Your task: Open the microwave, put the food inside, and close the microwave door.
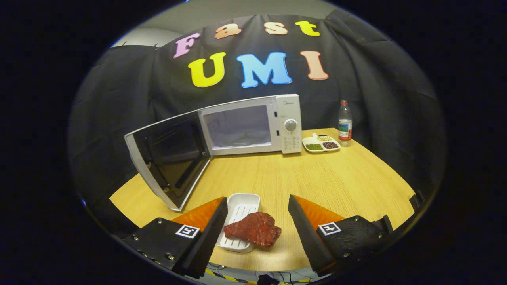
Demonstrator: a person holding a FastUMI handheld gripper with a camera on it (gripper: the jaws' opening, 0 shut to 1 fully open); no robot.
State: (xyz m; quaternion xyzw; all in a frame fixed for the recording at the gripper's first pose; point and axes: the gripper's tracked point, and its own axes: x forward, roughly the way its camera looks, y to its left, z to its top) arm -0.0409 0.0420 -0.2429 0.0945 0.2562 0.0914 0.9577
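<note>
Microwave [249, 126] badge illegible, door [170, 158] open. Reddish ridged meat slab [253, 228] lay between spread, empty hand-held gripper [257, 229] fingers.

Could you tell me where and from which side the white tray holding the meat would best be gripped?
Probably by its near rim. The white tray lies flat on the table, its long axis running away from the open fingers, and the meat overhangs its near right corner. Come in low from the near side, left of the meat, one finger over and one under the rim.
</note>
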